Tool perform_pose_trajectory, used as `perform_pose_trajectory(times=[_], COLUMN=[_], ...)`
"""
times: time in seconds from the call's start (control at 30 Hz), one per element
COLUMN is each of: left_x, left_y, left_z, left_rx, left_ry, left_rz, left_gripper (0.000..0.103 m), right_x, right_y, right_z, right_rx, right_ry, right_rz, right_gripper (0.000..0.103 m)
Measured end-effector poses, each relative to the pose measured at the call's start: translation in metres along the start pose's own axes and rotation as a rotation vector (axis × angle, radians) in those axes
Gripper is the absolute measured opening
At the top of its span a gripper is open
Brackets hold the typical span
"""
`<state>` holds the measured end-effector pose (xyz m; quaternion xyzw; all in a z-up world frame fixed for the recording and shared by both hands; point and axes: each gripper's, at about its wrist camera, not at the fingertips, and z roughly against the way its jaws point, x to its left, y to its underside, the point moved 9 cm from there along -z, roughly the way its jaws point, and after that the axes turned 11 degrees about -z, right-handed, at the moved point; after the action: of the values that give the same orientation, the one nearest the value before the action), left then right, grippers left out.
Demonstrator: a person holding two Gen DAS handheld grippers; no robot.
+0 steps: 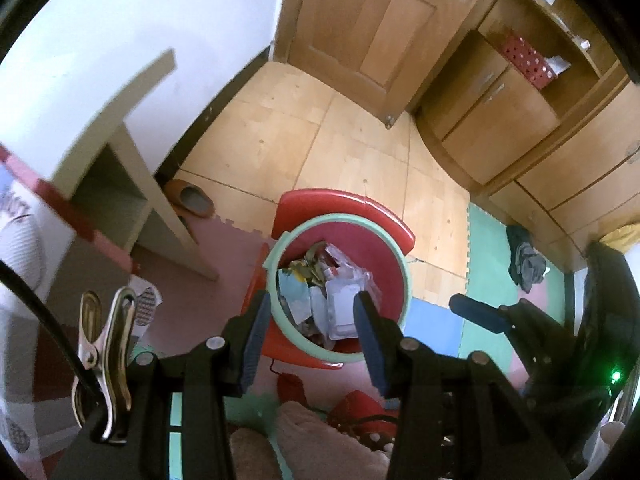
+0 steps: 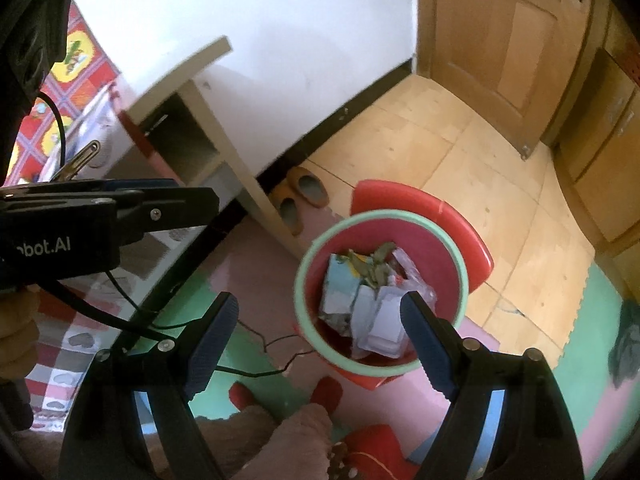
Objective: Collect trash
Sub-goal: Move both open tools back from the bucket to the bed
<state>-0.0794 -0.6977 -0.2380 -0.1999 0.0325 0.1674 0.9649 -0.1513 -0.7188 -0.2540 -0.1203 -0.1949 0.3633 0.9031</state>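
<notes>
Hovering empty above the trash-filled bin [image 1: 402,280], both tongs [image 1: 312,334] [image 2: 316,340] gape.

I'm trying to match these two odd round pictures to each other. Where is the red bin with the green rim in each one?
Left wrist view: the red bin sits just below the middle, seen between the gripper's two fingers, with trash inside.
Right wrist view: the same bin lies right of the middle, behind the right-hand finger.
Shared landmark: the brown slippers by the wall, left of the bin in both.
</notes>
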Motion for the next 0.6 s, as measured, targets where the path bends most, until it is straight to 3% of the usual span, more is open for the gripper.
perform_pose_trajectory(times=[0.6], left_x=[0.061], left_y=[0.02], left_z=[0.102], left_rx=[-0.11], left_ry=[-0.076], left_rz=[0.121], left_gripper=[0.045], right_x=[0.108], right_y=[-0.013], right_z=[0.053], right_rx=[-0.052], right_ry=[-0.123], right_rz=[0.185], right_gripper=[0.085])
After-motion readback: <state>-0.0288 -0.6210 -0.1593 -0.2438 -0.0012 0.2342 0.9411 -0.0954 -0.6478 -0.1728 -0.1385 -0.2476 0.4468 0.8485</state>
